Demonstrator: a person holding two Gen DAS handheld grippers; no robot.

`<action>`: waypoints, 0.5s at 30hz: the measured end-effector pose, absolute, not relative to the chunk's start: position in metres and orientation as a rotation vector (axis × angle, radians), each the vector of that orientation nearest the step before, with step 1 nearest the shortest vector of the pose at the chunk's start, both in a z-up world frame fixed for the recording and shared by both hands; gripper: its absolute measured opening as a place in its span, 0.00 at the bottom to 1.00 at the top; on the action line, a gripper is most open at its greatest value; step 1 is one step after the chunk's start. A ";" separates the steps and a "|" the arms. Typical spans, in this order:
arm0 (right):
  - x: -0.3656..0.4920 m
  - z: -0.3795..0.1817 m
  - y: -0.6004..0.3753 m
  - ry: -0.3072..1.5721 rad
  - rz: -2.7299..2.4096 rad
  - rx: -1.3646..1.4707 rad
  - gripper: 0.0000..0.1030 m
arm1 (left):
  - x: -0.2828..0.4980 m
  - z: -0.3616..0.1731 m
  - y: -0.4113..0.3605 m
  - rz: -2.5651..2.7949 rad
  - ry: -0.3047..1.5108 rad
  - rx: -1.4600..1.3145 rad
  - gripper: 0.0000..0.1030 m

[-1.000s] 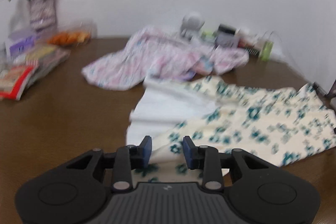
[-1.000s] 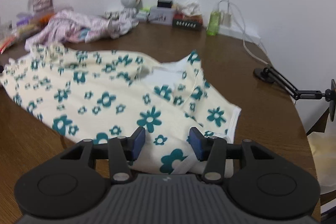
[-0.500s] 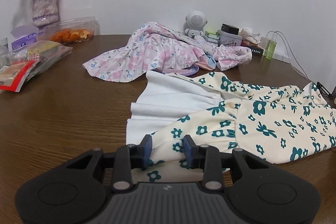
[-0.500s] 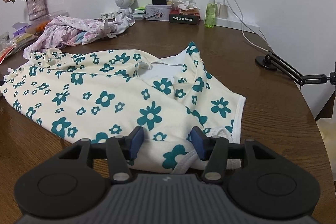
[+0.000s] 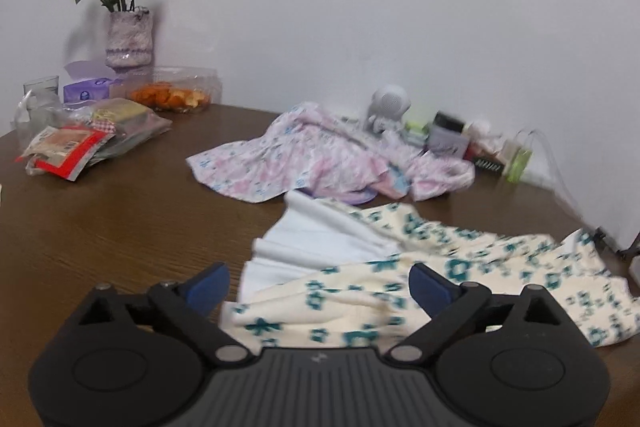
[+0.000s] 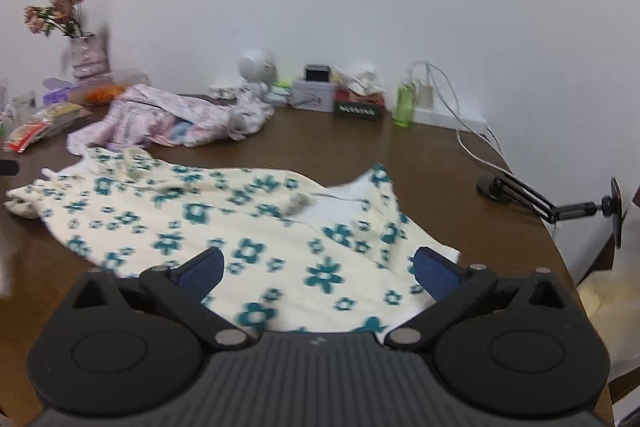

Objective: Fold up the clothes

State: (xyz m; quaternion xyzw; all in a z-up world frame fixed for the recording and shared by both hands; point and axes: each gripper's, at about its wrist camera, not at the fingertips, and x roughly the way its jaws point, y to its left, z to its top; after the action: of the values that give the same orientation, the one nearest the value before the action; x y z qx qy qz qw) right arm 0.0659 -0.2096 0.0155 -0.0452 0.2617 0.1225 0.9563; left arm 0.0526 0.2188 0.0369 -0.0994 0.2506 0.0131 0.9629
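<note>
Both hand-held grippers have let go since the earlier frame: the left hand-held gripper (image 5: 318, 285) and the right hand-held gripper (image 6: 316, 269), each pinched on the near hem a moment ago, now have their jaws opening wide, with the cloth below them and no pad pressing on it. Each has also lifted back a little.

What they released is the cream dress with teal flowers (image 6: 248, 227), which lies folded over on the brown worktop (image 5: 120, 227), filling the lower middle of both views, its white lining (image 5: 316, 247) showing at the left edge. A pink floral garment (image 5: 312, 155) sits crumpled behind it, toward the wall.

To finish this release well, I'd say lift clear straight away from the cloth so no pad drags the fresh fold open, then check that the edges line up before taking the next grip.

No writing is readable: the packets (image 5: 68, 147) at the left and the boxes (image 6: 316, 95) by the wall are too blurred.
</note>
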 end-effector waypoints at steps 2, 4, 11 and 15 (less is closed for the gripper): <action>0.058 0.019 -0.203 0.521 0.261 -0.086 1.00 | 0.044 0.041 0.209 -0.007 0.496 -0.198 0.96; 0.049 0.020 -0.197 0.511 0.275 -0.069 1.00 | 0.035 0.044 0.195 -0.038 0.481 -0.156 0.96; 0.028 0.017 -0.184 0.524 0.283 -0.039 1.00 | 0.007 0.049 0.147 -0.065 0.449 -0.020 0.98; 0.022 0.016 -0.184 0.539 0.259 -0.027 1.00 | -0.005 0.046 0.129 -0.096 0.437 -0.003 0.98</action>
State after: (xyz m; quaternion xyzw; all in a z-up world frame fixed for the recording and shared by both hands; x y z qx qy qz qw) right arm 0.0222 -0.1837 0.0161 -0.0134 0.2657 0.1278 0.9554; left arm -0.0050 0.1288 0.0462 -0.0016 0.2166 -0.0477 0.9751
